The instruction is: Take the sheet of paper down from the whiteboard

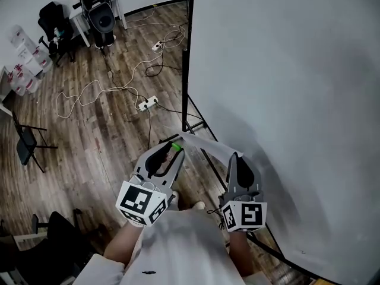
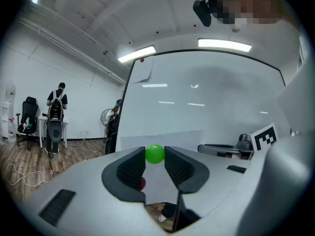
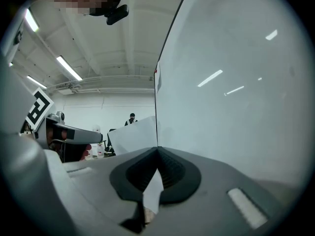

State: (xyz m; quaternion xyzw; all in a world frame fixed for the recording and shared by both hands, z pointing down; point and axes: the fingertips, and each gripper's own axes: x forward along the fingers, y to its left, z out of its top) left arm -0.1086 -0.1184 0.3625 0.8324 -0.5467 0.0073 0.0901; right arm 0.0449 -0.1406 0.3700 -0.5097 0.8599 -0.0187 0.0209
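Holding a blank white sheet of paper [image 1: 199, 142] off the large whiteboard [image 1: 285, 88], just beside its dark edge.
The right gripper [image 3: 157, 152] has its jaws pinched flat on the sheet. The left gripper [image 2: 155, 150] clamps a small green ball [image 2: 155, 155], jaws only ball-wide apart.

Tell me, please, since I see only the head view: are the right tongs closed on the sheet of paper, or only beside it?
Observer: Closed on it. In the right gripper view the right tongs pinch the paper by its edge.
Operator: And the green thing at the left tongs?
Observer: It is a small green ball, gripped between the pads of the left tongs near their tips.
Operator: Does the paper touch the whiteboard?
Observer: In the right gripper view the paper sticks out past the black edge of the whiteboard. Whether it touches the board, I cannot tell.
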